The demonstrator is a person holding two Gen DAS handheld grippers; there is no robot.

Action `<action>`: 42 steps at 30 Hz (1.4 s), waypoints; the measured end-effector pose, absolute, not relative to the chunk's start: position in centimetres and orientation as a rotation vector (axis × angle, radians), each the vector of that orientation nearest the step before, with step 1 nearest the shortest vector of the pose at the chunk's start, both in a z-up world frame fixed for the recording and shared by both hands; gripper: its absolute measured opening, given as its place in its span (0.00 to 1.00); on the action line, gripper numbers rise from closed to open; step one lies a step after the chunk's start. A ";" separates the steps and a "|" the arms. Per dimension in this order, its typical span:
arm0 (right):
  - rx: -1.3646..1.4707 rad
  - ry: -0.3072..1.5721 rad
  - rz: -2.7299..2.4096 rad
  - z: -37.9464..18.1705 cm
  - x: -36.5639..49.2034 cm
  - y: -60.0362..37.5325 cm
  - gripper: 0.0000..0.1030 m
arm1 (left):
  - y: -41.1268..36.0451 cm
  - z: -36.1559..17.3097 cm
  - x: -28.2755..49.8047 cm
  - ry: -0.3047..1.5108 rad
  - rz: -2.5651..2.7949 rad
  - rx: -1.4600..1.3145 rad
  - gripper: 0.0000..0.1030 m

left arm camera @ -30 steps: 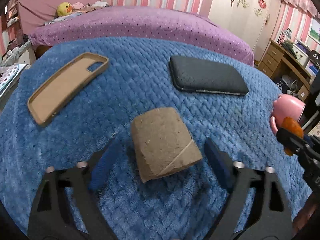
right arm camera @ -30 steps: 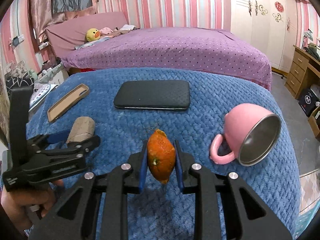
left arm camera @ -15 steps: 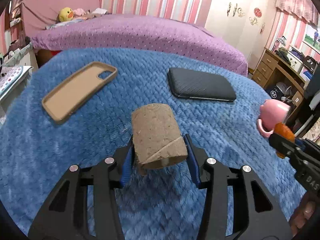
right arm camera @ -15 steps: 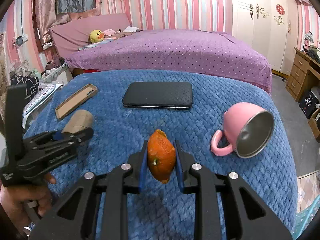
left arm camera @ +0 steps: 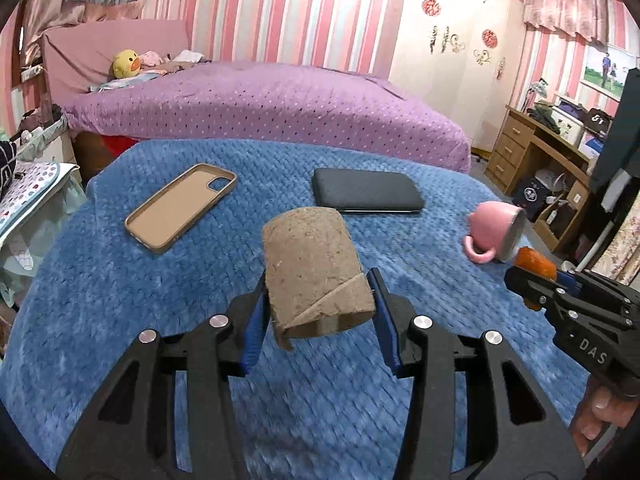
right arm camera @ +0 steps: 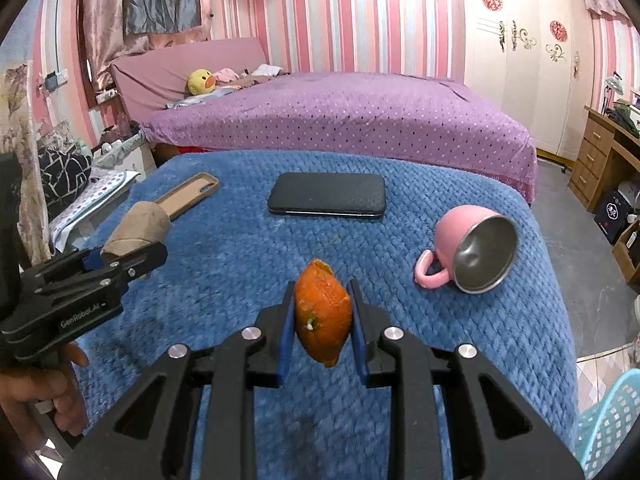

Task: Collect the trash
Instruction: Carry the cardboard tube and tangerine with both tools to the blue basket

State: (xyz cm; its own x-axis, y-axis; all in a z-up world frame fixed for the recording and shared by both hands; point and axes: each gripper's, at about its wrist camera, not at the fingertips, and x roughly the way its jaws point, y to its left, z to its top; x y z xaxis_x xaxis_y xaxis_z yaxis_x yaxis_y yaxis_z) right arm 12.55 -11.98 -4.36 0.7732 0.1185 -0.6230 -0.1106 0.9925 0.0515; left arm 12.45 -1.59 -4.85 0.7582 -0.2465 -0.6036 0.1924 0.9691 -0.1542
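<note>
Left gripper (left arm camera: pixel 318 312) clamped across cardboard tube (left arm camera: pixel 314 270): light, crushable, mid-wall grip fine. Right gripper (right arm camera: pixel 322 322) pinching orange peel (right arm camera: pixel 323 316), centre frame: soft, limp, slippery.

Home bedroom. Far: wide bed under purple dotted bedspread (right arm camera: pixel 340 120), yellow duck plush toy (right arm camera: pixel 201 81) at its pink headboard; pink-and-white striped wallpaper (right arm camera: pixel 336 36); cream wardrobe with red decals (right arm camera: pixel 520 60). Right: wooden chest of drawers (left arm camera: pixel 516 152). Near: blue quilted blanket (right arm camera: pixel 248 248).
</note>
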 end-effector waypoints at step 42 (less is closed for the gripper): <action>0.130 0.433 -0.294 5.9 -6.1 -36.0 0.24 | -21.1 1.6 0.6 0.547 -0.628 -0.006 0.45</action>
